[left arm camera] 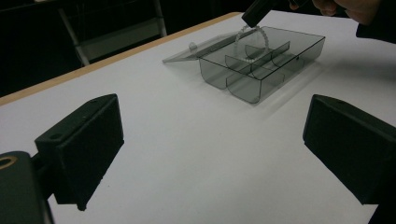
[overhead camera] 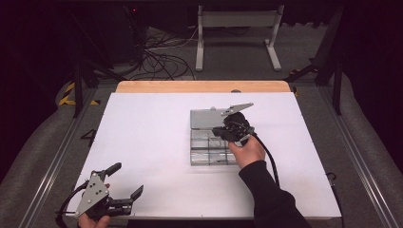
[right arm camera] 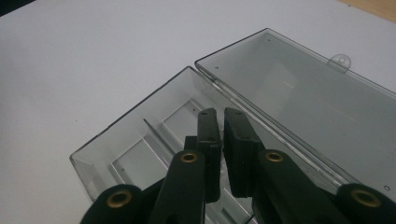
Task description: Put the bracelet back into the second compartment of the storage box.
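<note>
Translucent white beaded ring (left arm camera: 251, 43), clamped in the right gripper (left arm camera: 254, 18) jaws, hangs over the open smoky plastic compartment box (left arm camera: 261, 65), upper right; left gripper (left arm camera: 210, 149) jaws apart.

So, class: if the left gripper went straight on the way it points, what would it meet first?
Probably the clear box. The left gripper, jaws open, looks across bare table towards it. Depth is hard to judge, so it might slide past the box's near corner.

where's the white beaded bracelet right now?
In the left gripper view the white beaded bracelet hangs from the right gripper, over the far compartments of the open smoky clear plastic box, right of its flat lid.
</note>
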Available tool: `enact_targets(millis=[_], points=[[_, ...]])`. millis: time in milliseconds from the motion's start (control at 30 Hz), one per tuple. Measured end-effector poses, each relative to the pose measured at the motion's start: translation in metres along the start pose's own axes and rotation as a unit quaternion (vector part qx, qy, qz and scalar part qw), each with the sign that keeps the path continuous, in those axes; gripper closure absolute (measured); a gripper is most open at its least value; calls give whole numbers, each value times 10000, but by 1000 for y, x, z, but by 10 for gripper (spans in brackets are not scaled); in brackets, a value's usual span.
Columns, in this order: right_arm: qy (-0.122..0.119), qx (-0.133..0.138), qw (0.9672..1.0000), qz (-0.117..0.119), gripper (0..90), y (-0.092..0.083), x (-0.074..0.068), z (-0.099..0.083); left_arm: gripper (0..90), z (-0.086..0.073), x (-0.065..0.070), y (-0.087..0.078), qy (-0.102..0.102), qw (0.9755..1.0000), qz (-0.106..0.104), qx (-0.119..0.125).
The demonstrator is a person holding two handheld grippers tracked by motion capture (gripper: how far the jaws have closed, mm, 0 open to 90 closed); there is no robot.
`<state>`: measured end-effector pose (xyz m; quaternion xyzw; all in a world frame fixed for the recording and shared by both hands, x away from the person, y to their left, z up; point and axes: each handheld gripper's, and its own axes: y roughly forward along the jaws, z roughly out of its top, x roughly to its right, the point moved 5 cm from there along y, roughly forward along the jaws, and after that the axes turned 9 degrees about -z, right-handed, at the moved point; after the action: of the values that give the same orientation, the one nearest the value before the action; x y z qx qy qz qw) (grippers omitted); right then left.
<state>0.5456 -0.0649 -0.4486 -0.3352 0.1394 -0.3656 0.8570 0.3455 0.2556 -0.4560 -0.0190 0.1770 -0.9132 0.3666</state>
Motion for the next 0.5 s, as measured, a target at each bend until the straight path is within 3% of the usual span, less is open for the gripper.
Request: enact_targets(millis=[67,100,167,233,367,500], points=[[15,-14,9999,-102,824,1,3,-1,57,0,0,0,-2,10000,1,-1],[22,10,9998,-174,729,1,5,-1,57,0,1,0,-63,10000,-22,8],[39,60,9983,-571,554,1,10,0,57,0,1,0,-39,10000,-15,7],[-58,96,9961,-871,489,-1,14,0,57,0,0,0,-7,10000,0,0],[-79,135,9958,-898,415,-6,16,0,57,0,0,0,2,10000,4,-1],[-70,226,9969,-746,349,-11,12,1,57,0,1,0,-35,10000,-10,2]])
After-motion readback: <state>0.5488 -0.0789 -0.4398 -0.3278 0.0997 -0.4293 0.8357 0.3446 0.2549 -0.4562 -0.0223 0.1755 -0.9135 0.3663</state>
